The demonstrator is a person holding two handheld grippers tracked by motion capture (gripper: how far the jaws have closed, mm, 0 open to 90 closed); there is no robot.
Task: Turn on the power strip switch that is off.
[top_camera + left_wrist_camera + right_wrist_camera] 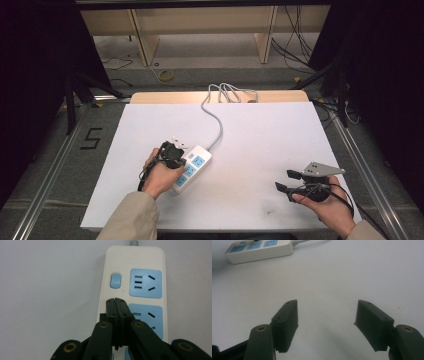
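Two grippers on the white table (260,135) — left gripper (116,302) closed over power strip (140,267), right gripper (327,322) apart.

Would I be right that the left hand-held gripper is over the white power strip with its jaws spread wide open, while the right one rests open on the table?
Not quite: the left hand-held gripper has its jaws closed together, not spread wide, as the left gripper view shows. The rest holds: it is over the white power strip, and the right hand-held gripper is open over the bare table.
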